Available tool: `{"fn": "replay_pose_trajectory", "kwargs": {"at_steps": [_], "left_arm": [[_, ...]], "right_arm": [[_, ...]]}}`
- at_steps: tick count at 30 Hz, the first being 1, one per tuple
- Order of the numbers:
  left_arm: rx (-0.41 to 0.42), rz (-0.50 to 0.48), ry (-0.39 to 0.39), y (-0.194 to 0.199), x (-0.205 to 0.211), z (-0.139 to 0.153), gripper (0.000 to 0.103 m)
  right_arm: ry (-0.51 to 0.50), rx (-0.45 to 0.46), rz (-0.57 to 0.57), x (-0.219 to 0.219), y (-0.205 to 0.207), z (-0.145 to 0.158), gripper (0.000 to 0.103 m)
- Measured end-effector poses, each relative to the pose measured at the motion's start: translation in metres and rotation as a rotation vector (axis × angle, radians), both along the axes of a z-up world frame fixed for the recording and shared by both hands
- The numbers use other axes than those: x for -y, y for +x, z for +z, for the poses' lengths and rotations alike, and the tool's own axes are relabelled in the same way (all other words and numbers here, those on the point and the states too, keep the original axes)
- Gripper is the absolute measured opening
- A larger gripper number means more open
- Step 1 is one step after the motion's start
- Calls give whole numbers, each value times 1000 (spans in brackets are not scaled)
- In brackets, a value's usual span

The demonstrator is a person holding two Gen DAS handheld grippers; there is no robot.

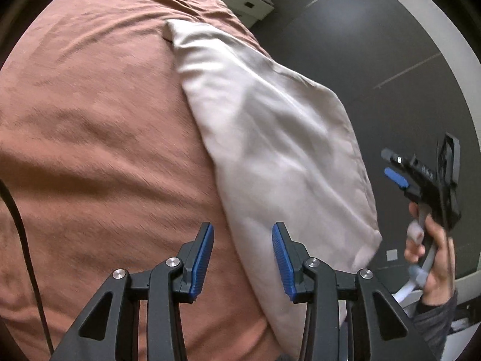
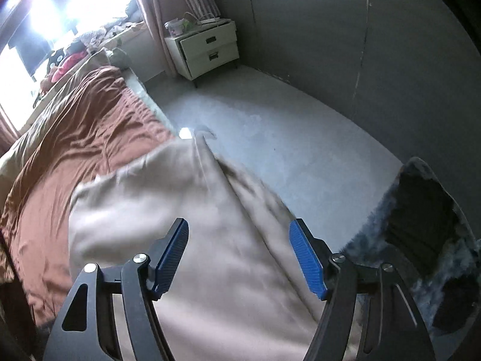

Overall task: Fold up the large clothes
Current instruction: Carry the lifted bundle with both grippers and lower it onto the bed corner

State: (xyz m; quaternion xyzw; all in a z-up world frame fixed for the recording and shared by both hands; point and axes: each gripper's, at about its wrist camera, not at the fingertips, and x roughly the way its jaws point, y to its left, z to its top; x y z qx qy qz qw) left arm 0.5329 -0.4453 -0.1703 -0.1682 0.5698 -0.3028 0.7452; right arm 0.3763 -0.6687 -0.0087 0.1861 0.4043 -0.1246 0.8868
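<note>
my left gripper [image 1: 243, 260] hung with jaws apart and empty above the rust-brown bedspread [image 1: 99, 138]. my right gripper [image 2: 239, 258] stood wide and empty. the pale beige garment [image 1: 270, 138] lay along the bed's right edge, near both.

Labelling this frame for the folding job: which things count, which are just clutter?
Job: beige garment on the bed's rust cover; left gripper and right gripper, both open, nothing between the pads.

Clutter: nightstand, dark fluffy rug, black cable.
</note>
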Motion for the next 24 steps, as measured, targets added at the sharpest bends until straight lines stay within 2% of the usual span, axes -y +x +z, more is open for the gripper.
{"fn": "replay_pose_trajectory", "kwargs": {"at_steps": [5, 6, 12, 16, 18, 19, 21, 24], "left_arm": [[-10, -36, -12, -13, 16, -7, 42], [-11, -43, -14, -18, 18, -7, 42], [-16, -77, -20, -48, 31, -9, 42], [-18, -100, -24, -69, 37, -12, 42], [-21, -116, -27, -76, 41, -13, 42], [-22, -123, -30, -80, 42, -13, 42], [-18, -131, -37, -86, 43, -14, 42], [-33, -144, -50, -93, 48, -15, 40]], "right_arm": [[61, 19, -27, 11, -64, -15, 68], [66, 16, -33, 22, -76, -8, 68], [125, 32, -159, 36, -131, -26, 68], [269, 46, -268, 47, -155, -57, 68], [353, 80, -266, 51, -159, -68, 67], [385, 105, -252, 54, -159, -70, 64], [424, 135, -222, 57, -158, -71, 34], [399, 132, -203, 60, -155, -71, 16]]}}
